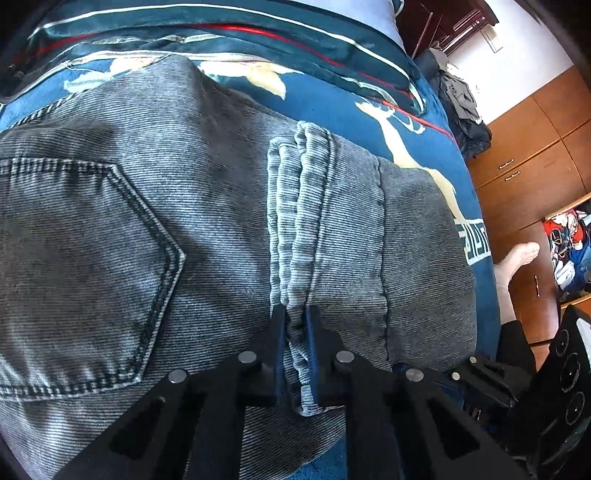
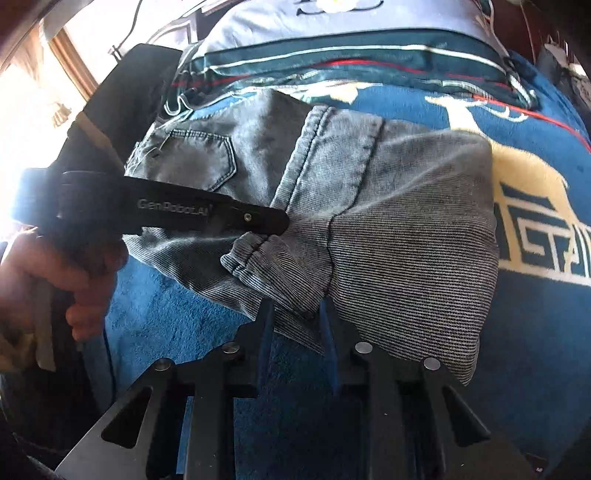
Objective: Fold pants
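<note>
Grey denim pants (image 1: 207, 192) lie folded on a blue bed blanket (image 1: 332, 107), back pocket (image 1: 92, 236) up. The leg hems (image 1: 303, 206) are doubled back over the seat. My left gripper (image 1: 295, 314) is shut on the hem edge. In the right wrist view the pants (image 2: 406, 221) lie ahead, and the left gripper (image 2: 255, 221) reaches in from the left over the hem. My right gripper (image 2: 297, 312) stands at the near corner of the folded cloth, its fingers close on either side of the fabric edge.
A striped folded quilt (image 1: 221, 33) and a pale pillow (image 2: 332, 26) lie at the head of the bed. Wooden cabinets (image 1: 535, 147) and an open drawer of clothes (image 1: 569, 251) stand to the right. A bare foot (image 1: 517, 258) shows beside the bed.
</note>
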### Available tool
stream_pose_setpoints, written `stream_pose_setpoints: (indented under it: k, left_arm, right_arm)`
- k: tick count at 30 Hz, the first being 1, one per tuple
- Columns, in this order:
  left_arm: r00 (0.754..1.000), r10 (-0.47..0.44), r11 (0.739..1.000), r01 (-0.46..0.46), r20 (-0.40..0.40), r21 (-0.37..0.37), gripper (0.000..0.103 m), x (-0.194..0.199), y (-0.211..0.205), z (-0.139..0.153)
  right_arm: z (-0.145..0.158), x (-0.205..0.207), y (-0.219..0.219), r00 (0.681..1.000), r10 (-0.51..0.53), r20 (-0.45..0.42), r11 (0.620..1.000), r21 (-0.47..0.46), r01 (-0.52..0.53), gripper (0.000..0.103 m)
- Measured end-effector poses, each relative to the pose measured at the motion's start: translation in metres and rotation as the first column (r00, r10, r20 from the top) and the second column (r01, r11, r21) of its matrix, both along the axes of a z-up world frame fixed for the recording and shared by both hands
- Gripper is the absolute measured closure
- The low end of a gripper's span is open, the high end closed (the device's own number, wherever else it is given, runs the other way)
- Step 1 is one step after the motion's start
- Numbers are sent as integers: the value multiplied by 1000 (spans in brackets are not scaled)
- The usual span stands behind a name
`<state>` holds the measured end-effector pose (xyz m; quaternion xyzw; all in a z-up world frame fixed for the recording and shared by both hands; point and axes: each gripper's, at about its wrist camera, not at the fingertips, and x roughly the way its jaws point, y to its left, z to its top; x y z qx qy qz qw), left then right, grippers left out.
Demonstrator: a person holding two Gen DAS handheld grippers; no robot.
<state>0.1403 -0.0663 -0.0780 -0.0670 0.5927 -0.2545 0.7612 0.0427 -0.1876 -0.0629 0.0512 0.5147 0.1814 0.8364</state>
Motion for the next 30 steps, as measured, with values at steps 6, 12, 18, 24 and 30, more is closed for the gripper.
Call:
stream_pose_setpoints:
  k: [6, 12, 18, 24, 30]
  left_arm:
    - [999, 38, 999, -38, 7, -37, 62, -4, 18, 21]
    - [993, 68, 998, -68, 95, 4, 48, -14, 50, 53]
    - [984, 95, 993, -105, 148, 62, 34, -20, 92, 71]
    - [980, 118, 986, -134, 160, 96, 22, -23, 134, 81]
    - [971, 189, 976, -203, 149, 84, 13, -23, 185, 90]
  right_arm:
    - [17, -2, 12, 1000, 8, 27, 998, -57, -6, 58]
    - [34, -12, 22, 997, 21, 75, 994, -112, -12, 55]
    - [49, -18, 35, 994, 41, 99, 991, -133, -28, 48]
    - [58, -20, 51, 991, 65, 115, 989, -138, -48, 38]
    - [65, -18, 78, 985, 106, 134, 988, -122, -89, 27]
